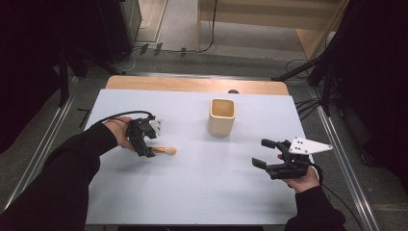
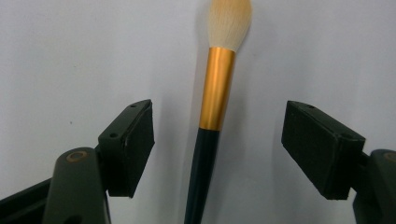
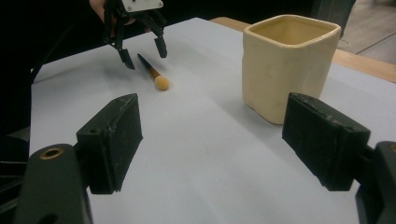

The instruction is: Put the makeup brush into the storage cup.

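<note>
No brand, label or writing can be read on anything in view.

Left tool [image 1: 148,144]: jaws spread wide, holding nothing. In the left gripper view the makeup brush [image 2: 211,116] lies lengthwise in the gap between the two pads, clear space on both sides, no pad touching it. Brush has a dark handle, gold-orange ferrule and pale fluffy head; the head points away from the tool. In the high view the brush [image 1: 165,150] lies flat on the surface [image 1: 202,192], left of centre, head toward the middle, w/ the left tool right over its handle end. Right gripper view shows the same from farther off: left tool [image 3: 142,50] straddling the handle, the round brush head [image 3: 161,82] lying free on the surface.

Right tool [image 1: 262,153]: jaws also spread wide, empty, touching nothing. It sits toward the right edge of the surface, well apart from the brush, grey three-cornered plate on top. Between its pads the right gripper view looks across bare surface.

Cream square cup [image 1: 222,116] stands upright near the far middle of the surface, opening up, inside looks empty as far as can be seen. It's apart from both tools and from the brush; in the right gripper view the cup [image 3: 287,65] stands just beyond the right-hand pad.
</note>
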